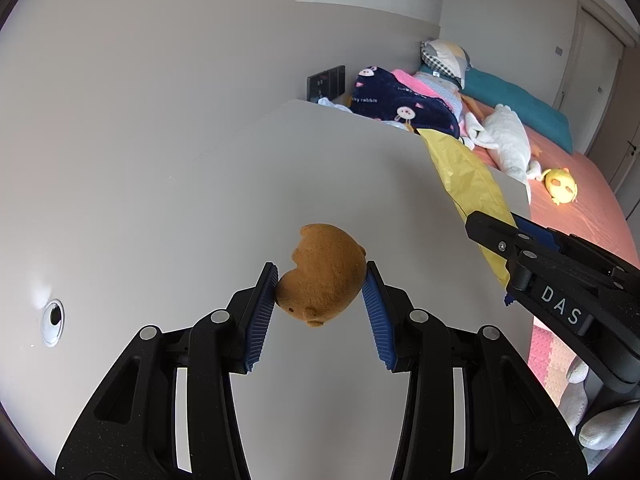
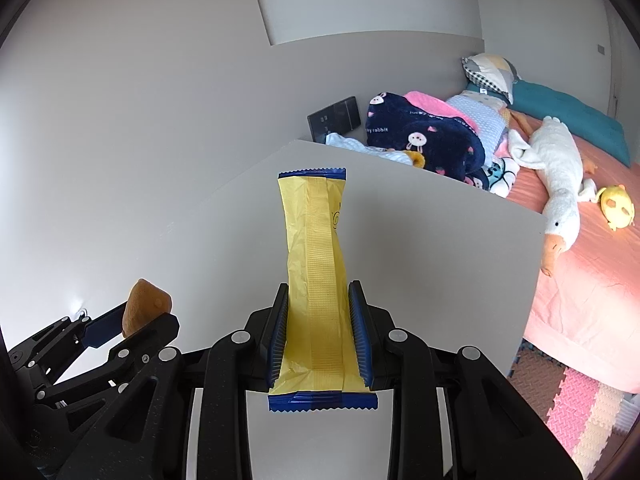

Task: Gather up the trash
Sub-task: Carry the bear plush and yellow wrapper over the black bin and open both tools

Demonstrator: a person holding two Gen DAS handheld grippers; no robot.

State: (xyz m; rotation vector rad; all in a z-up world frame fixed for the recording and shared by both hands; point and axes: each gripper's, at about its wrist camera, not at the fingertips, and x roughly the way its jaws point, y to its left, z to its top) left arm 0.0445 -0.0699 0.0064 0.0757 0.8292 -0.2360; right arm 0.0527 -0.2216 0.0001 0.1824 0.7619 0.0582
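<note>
My left gripper [image 1: 322, 276] is shut on a small brown plush toy [image 1: 322, 274], held above the white table top [image 1: 200, 208]. The toy also shows in the right wrist view [image 2: 144, 306], at the lower left in the left gripper [image 2: 140, 324]. My right gripper [image 2: 320, 300] is shut on a long yellow wrapper with blue ends [image 2: 316, 264], held along the fingers above the table [image 2: 420, 240]. In the left wrist view the right gripper [image 1: 496, 232] comes in from the right with the wrapper [image 1: 464, 176].
A round cable hole [image 1: 53, 317] sits in the table at the left. A bed with a pink sheet [image 2: 592, 264] lies to the right, with a white goose plush [image 2: 556, 168], a yellow plush [image 2: 618, 204] and a dark blanket [image 2: 424, 136]. Foam mats [image 2: 576, 404] cover the floor.
</note>
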